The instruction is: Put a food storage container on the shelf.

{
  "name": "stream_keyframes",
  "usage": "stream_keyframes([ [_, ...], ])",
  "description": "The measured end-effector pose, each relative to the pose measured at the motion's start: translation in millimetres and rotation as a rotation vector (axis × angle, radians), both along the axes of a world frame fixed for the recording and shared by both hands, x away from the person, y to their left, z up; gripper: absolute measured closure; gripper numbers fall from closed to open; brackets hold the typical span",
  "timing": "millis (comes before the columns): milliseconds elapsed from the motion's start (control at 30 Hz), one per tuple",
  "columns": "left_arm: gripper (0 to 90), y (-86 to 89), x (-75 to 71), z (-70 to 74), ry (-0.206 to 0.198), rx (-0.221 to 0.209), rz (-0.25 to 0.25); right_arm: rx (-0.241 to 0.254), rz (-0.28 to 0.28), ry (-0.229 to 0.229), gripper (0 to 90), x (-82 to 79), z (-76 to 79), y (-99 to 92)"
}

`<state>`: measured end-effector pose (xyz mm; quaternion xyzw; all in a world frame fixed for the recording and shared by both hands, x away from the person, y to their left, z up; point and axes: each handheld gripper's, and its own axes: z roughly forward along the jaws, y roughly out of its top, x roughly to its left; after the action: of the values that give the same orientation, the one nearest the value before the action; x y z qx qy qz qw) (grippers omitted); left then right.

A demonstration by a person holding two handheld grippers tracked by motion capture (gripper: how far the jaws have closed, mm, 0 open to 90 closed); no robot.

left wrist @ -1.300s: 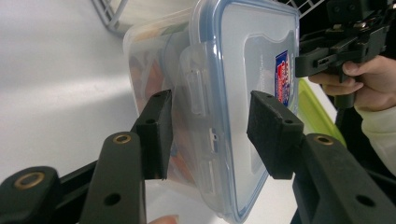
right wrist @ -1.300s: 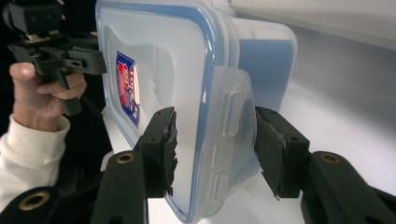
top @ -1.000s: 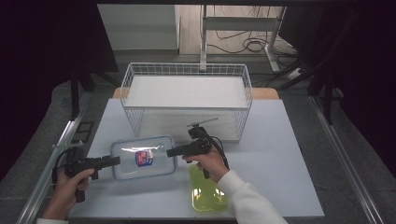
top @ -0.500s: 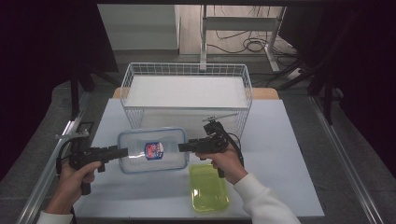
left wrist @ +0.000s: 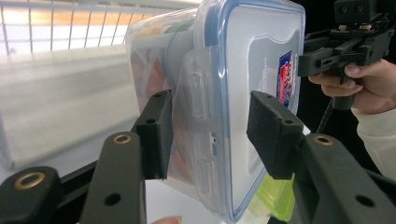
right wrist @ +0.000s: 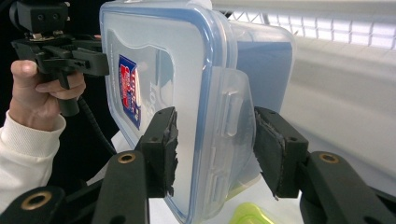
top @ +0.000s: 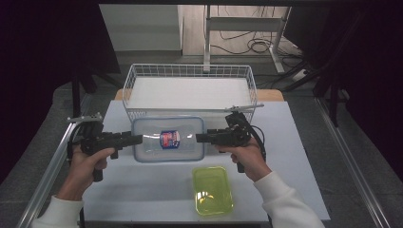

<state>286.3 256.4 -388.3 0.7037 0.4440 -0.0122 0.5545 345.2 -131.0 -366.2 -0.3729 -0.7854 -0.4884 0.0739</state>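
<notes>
A white rectangular table top [top: 294, 156] carries everything, with a metal rail along its left edge. At the far side of it stands a large white wire basket [top: 190, 76], its floor lined in white; the same mesh wall shows as a bright grid at the top of both gripper views.

Just near of the basket, at the middle of the table, is a clear rectangular plastic food container with a blue-rimmed snap lid [top: 168, 138] and a red and blue label on top. It is held between the two grippers, one at each short end. In the high view I cannot tell whether it rests on the table or hangs just above it.

The left gripper [top: 135, 138], a black two-jaw tool held in the person's left hand [top: 88, 161], reaches the container's left end. In the left gripper view its jaws sit on either side of the lid's side latch flap [left wrist: 198, 98], with gaps showing on both sides, so they are apart and not clamped.

The right gripper [top: 199, 137], in the right hand [top: 247, 156] with a white sleeve, meets the right end. In the right gripper view its jaws bracket the latch flap [right wrist: 229, 116] there; the pads are close to it, but whether they press it cannot be told.

Near of the container, a little to the right, lies a smaller yellow-green translucent plastic tub [top: 212, 190], apart from it.
</notes>
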Motion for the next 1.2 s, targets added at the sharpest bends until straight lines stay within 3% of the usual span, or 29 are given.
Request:
stream_keyframes([
  [133, 51.8, -7.8, 8.5, 12.6, -0.016, -0.003, -0.011, -0.002, -0.01, -0.031, 51.5, 3.5, 14.8, -9.2],
  [467, 52.1, -22.1, 25.4, 36.3, -0.046, 0.002, -0.031, 0.012, -0.028, -0.06, 51.5, 11.5, 36.7, -25.2],
  [1200, 52.1, -35.8, 47.1, 54.2, -0.061, 0.015, -0.052, 0.024, -0.05, -0.077, 51.5, 25.2, 50.8, -41.1],
])
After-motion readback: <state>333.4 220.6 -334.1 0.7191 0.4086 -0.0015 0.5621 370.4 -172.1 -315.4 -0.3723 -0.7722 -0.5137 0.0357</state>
